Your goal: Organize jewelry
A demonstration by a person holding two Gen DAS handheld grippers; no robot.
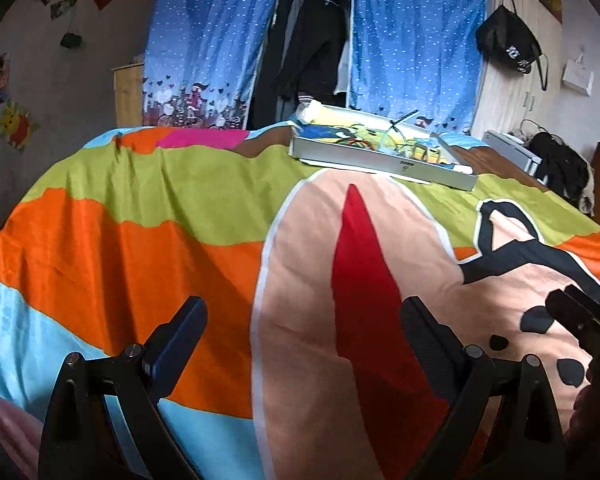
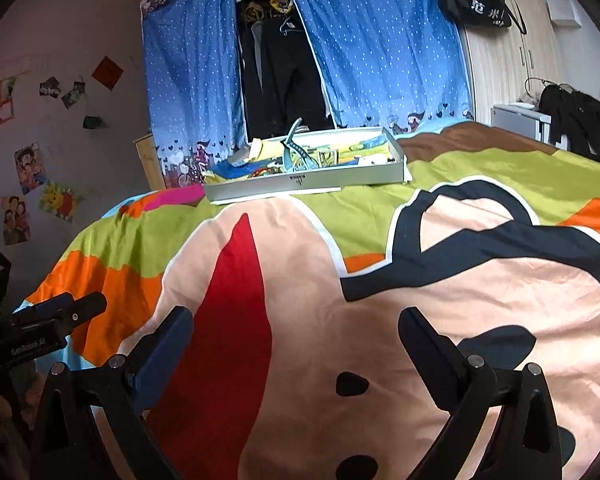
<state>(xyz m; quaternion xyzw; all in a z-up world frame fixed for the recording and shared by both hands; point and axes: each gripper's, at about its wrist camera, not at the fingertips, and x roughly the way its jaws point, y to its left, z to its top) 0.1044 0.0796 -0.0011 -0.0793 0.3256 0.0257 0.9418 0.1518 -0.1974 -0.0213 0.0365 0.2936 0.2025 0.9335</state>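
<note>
Only the right wrist view shows a teal hair clip (image 2: 294, 148) standing in the grey tray (image 2: 300, 182) of jewelry. Both grippers – left (image 1: 304, 312), right (image 2: 296, 320) – gape wide, empty, well short of the tray, over the bedspread (image 2: 480, 300); blue curtains (image 2: 380, 48) hang behind it.

small items in the shallow tray (image 2: 312, 182) are too tangled to identify.
</note>
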